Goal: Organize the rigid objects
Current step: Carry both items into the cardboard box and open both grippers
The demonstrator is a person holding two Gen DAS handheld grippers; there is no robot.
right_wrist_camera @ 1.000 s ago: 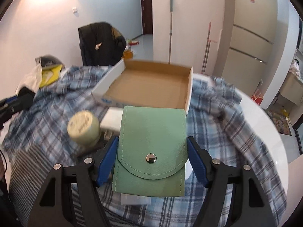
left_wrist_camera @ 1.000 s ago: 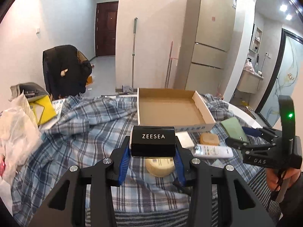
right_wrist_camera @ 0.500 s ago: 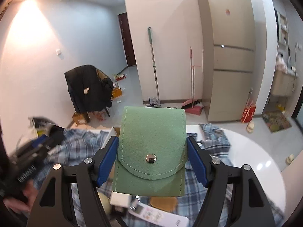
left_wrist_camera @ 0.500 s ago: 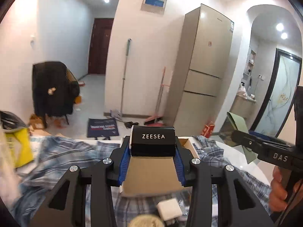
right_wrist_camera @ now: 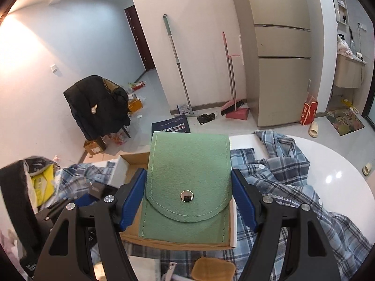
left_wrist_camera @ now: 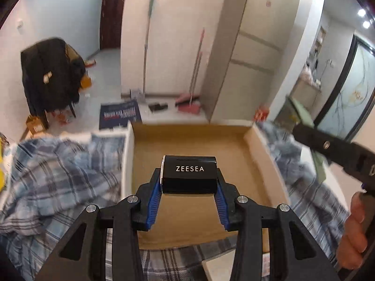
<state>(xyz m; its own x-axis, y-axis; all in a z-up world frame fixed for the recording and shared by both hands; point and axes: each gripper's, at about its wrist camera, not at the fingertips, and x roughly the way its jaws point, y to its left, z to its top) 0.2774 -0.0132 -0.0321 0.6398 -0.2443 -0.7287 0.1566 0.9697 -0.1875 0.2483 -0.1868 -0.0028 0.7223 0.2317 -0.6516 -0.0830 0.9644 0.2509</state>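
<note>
My left gripper (left_wrist_camera: 188, 188) clamps the glossy black ZEESEA box (left_wrist_camera: 189, 174) directly above the shallow brown cardboard tray (left_wrist_camera: 257, 168); my right gripper (right_wrist_camera: 188, 196) pinches the green snap-flap pouch (right_wrist_camera: 187, 187) over its near right edge.

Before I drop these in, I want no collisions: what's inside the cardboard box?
The cardboard box shows only bare brown floor. The black ZEESEA case in the left tongs covers part of it.

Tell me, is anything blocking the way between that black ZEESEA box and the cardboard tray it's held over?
Nothing visible does. The left gripper holds the black ZEESEA box above the open cardboard tray, whose floor looks bare in the left wrist view. The right gripper holds a green pouch off to the side.
</note>
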